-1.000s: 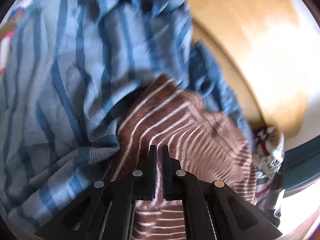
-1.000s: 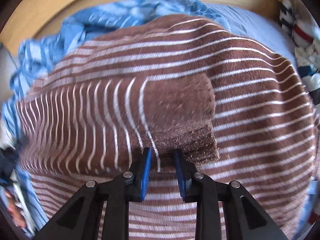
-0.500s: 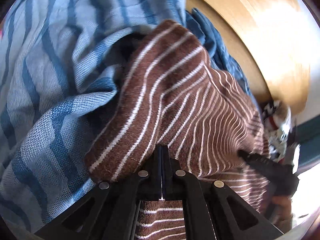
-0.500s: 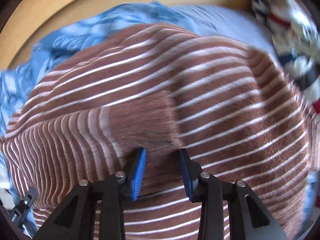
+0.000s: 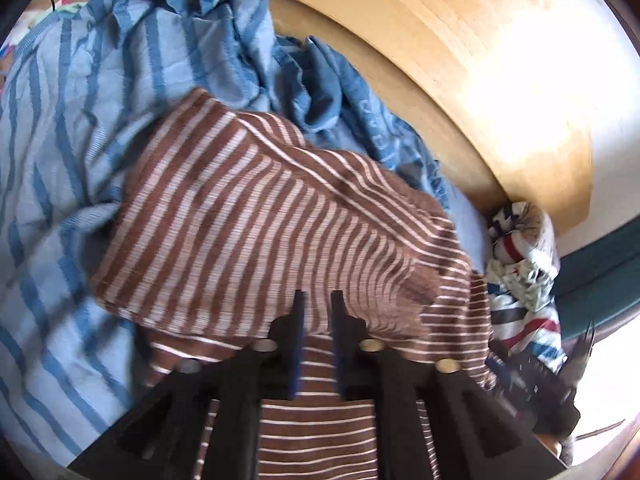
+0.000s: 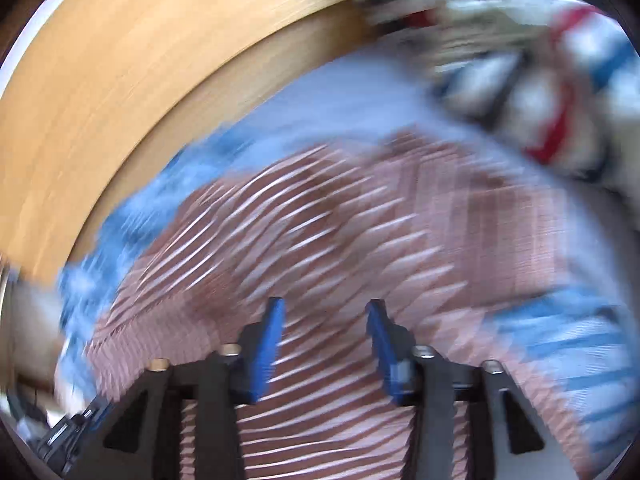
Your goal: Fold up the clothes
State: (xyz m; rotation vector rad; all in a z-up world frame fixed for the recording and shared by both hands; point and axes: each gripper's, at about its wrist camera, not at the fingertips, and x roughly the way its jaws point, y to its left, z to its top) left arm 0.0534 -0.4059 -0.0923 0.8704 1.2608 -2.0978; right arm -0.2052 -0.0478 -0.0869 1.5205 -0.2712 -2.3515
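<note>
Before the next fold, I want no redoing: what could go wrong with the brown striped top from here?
1. The top lies on a rumpled blue blanket, so the fold may sag or slide out of shape.
2. Both grippers, left and right, look open with nothing gripped; the folded flap could spring back.
3. The right view is heavily blurred, suggesting a fast move that might snag the top or the laundry pile beside it.

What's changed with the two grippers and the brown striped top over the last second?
The left gripper, shut on the brown white-striped top half a second ago, has opened and let go. The right gripper opened wider. The blue striped sheet stays underneath.
</note>
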